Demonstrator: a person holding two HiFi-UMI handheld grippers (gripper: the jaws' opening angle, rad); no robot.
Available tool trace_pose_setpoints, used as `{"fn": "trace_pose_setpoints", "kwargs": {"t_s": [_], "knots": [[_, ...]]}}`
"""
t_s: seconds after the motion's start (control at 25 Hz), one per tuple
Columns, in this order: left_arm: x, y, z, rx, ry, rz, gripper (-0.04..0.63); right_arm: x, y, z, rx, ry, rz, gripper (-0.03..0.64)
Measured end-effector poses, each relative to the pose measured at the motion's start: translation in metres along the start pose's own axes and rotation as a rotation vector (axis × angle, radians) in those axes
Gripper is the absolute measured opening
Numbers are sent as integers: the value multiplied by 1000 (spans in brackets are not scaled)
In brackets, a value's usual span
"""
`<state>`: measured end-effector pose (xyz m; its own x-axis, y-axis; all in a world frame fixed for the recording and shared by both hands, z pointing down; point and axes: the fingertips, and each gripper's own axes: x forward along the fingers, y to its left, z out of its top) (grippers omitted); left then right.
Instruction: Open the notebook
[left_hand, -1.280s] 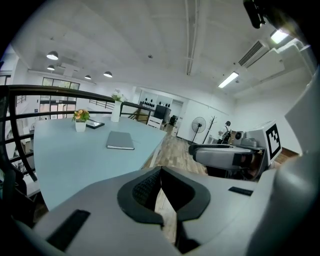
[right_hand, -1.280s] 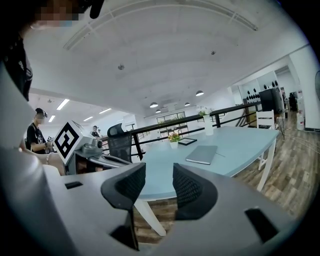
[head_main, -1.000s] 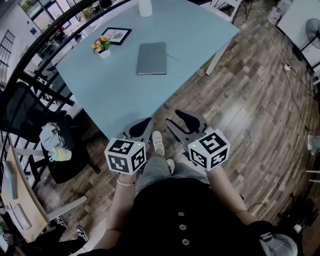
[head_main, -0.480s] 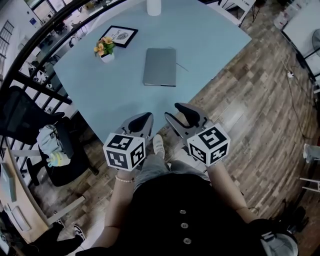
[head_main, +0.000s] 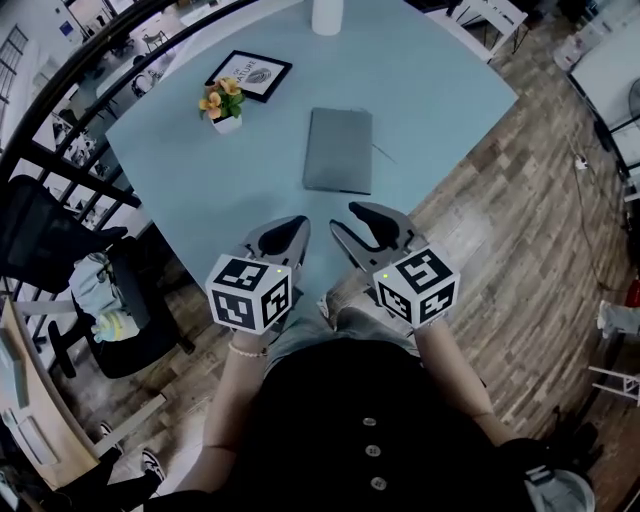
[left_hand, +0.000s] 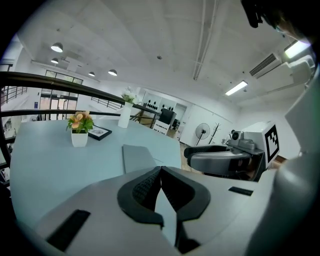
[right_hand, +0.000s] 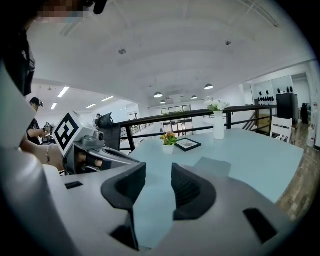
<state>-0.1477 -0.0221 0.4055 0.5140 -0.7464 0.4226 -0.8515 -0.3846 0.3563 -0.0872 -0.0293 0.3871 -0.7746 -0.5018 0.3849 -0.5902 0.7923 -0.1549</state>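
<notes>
Looking steeply down from head height at a pale blue worktop (head_main: 200, 190) with a person standing at its near edge, a claw in each hand. The notebook (head_main: 338, 150), grey and closed, lies flat near the middle of the worktop, well ahead of both claws and untouched. A thin line at its right edge may be a pen or a strap; it is too small to tell. Beyond it to the left stand a small pot of orange flowers (head_main: 224, 104) and a black-framed picture (head_main: 250, 74), clear of the notebook.

The left claw (head_main: 290, 232) hovers over the near edge of the worktop, clenched, its two pads meeting at the tips with nothing between them. The right claw (head_main: 345, 222) hovers just beside it, released, with a plain gap between its pads and only bare worktop showing through. Both point forward and slightly down towards the notebook.

The step in hand looks like the reach: opening has not begun. The next move likely calls for carrying both claws forward to the notebook, steadying it with one, and slipping a pad of the other under the free edge of the cover to lift it; the left claw would need to spread first if it is to grasp
</notes>
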Motion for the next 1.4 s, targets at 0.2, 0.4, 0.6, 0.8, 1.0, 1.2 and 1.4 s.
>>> {"fn": "trace_pose_setpoints", "kwargs": {"t_s": [0.2, 0.4, 0.6, 0.8, 1.0, 1.2, 1.4], "knots": [[5, 25, -1, -27, 8, -3, 17, 29, -5, -1, -18, 46, 4, 161], [12, 44, -11, -57, 31, -36, 16, 58, -16, -15, -60, 110, -37, 157], [16, 58, -8, -65, 21, -53, 17, 82, -22, -22, -85, 159, -48, 153], [21, 66, -9, -74, 16, -43, 17, 101, -30, -31, -172, 214, -53, 149], [26, 77, -13, -85, 23, -18, 17, 121, -36, -36, -197, 249, -53, 135], [32, 89, -17, -107, 13, -2, 17, 139, -39, -45, -250, 295, -37, 137], [41, 100, -28, -130, 42, 1, 17, 156, -39, -59, -266, 351, -26, 140]]}}
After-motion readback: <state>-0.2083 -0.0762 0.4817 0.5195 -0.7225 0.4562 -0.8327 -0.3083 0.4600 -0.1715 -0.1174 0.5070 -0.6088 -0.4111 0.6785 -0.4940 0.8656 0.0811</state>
